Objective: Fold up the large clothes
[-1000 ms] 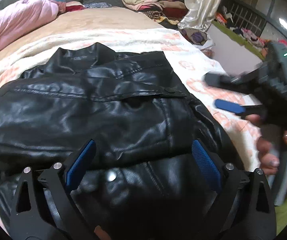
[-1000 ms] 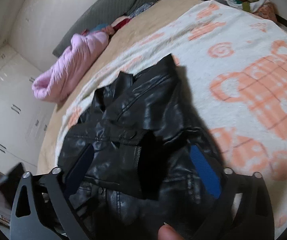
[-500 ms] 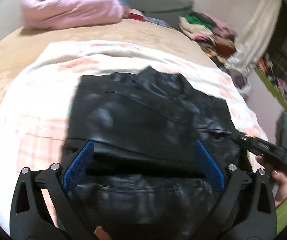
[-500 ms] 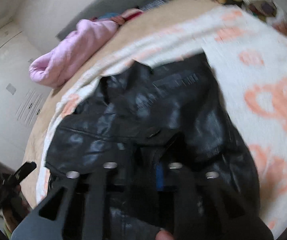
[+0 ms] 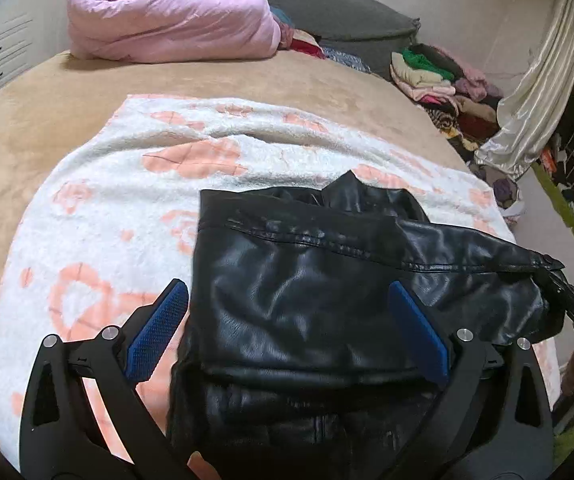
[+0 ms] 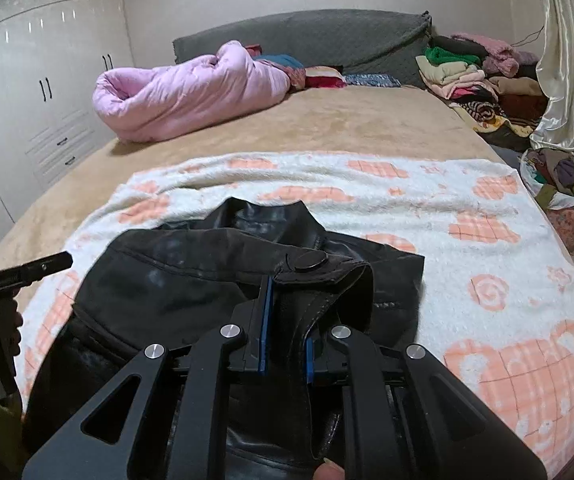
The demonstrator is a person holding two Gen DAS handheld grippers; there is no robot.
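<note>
Black jacket (image 5: 327,300) lies on peach-patterned blanket (image 5: 107,208) over tan bed (image 6: 347,128).

Glossy black leather jacket (image 5: 327,304) (creased) on fluffy towelling blanket (image 5: 99,216)

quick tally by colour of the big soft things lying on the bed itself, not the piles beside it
black: 1, the leather jacket
pink: 1, the rolled quilt
white with orange print: 1, the blanket under the jacket
total: 3
</note>
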